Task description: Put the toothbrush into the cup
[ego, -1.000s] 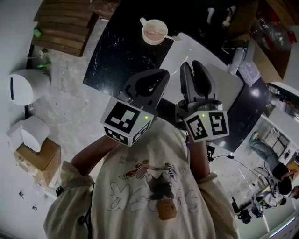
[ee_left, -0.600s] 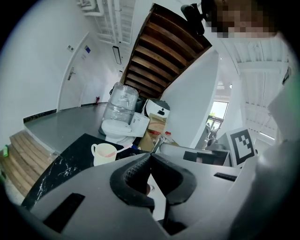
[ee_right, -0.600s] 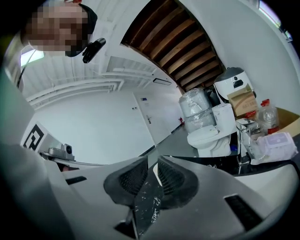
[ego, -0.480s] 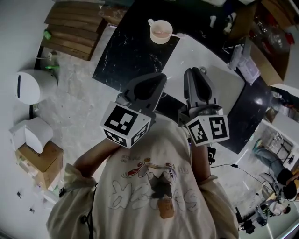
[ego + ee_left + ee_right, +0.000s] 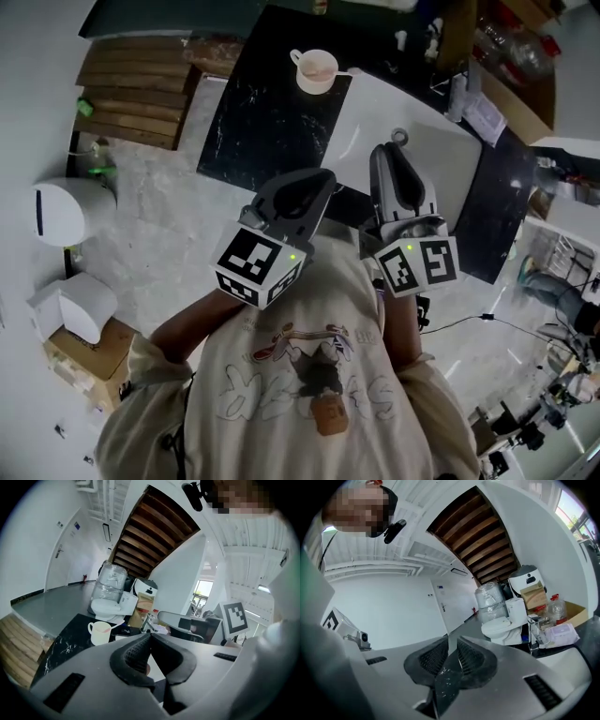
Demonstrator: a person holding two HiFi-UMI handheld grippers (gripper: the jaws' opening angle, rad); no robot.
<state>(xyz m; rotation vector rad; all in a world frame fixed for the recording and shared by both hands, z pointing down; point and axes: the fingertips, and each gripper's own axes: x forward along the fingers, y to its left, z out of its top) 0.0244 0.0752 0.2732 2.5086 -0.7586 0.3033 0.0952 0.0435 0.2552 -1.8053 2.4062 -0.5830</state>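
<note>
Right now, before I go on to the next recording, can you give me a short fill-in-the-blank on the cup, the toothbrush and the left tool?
1. The cup stands on the ____ part of the table.
2. The toothbrush already rests in the ____.
3. The left tool holds ____ between its jaws.

Missing words: black; cup; nothing.

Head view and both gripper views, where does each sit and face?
Head view: on the person's head, facing steeply down at left claw, right claw, shirt, and cup on the counter.
Left gripper view: on the left claw, looking along its shut jaws toward the cup.
Right gripper view: on the right claw, along closing, empty jaws toward a toilet.
Shared: head and left gripper views both show the cup.
</note>
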